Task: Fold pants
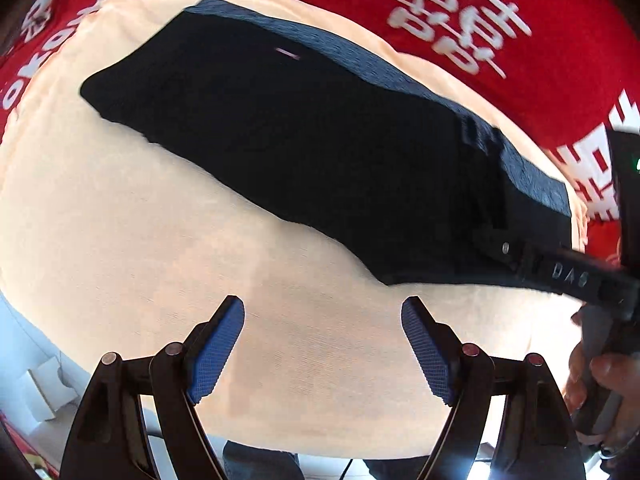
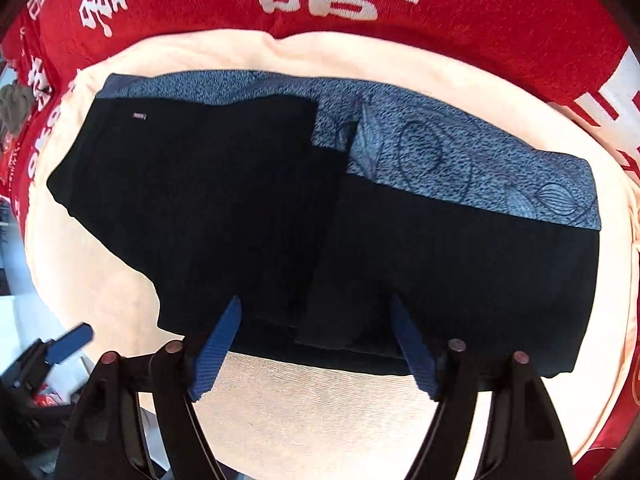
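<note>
Black pants (image 1: pixel 304 136) lie flat on a cream cloth (image 1: pixel 160 260), with a blue patterned strip (image 2: pixel 460 164) along their far edge. In the right wrist view the pants (image 2: pixel 240 208) show folded, one layer overlapping at the middle. My left gripper (image 1: pixel 322 344) is open and empty above the cream cloth, short of the pants' near edge. My right gripper (image 2: pixel 316 340) is open, its blue fingertips at the pants' near edge, holding nothing. The right gripper's body (image 1: pixel 576 272) shows at the right of the left wrist view, and a left fingertip (image 2: pixel 72 342) shows at the lower left of the right wrist view.
A red blanket (image 2: pixel 480 8) with white characters lies under and behind the cream cloth. The cloth's near edge (image 1: pixel 280 444) drops off to the floor below. A hand (image 1: pixel 592 376) holds the right gripper's handle.
</note>
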Demonstrator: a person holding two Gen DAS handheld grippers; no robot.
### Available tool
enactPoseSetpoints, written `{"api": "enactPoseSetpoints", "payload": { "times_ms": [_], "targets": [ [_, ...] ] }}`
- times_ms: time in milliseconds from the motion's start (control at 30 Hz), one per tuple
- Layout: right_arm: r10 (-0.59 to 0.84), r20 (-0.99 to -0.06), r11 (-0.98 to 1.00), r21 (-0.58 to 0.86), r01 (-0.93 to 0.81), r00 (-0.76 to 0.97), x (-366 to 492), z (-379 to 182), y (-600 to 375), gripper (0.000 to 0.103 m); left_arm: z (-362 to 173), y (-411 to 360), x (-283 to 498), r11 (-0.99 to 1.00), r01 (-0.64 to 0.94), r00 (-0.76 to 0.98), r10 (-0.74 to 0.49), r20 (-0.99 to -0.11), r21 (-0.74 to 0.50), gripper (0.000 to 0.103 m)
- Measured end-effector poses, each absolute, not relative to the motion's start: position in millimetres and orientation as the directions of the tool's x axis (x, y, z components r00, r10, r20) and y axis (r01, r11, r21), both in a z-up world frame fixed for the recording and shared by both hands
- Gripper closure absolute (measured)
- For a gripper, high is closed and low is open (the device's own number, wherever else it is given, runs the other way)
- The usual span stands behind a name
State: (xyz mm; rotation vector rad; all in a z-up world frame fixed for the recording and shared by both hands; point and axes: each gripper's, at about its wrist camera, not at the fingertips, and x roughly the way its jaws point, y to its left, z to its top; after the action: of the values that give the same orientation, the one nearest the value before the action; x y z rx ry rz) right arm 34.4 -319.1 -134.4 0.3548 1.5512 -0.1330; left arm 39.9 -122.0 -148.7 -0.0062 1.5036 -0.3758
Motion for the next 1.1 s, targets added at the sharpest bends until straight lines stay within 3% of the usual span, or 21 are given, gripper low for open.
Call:
{"api": "enactPoseSetpoints", "payload": {
  "times_ms": [667,1100],
  "targets": [
    [0.081,-0.997,0.915,0.073,0.396,-0.002,65.4,-137.3,-289.6,0.018,-152.8,-18.0,93.3,0.977,0.080,0.082,-0.204,-0.976,-0.198,0.021],
    [0.084,-0.991,0.960,0.109,0.259,0.108,89.7,-119.7,-238.5,0.018,-166.8,2.9,163.1,0.971,-0.004,0.122,-0.236,-0.964,-0.238,0.021]
  ]
}}
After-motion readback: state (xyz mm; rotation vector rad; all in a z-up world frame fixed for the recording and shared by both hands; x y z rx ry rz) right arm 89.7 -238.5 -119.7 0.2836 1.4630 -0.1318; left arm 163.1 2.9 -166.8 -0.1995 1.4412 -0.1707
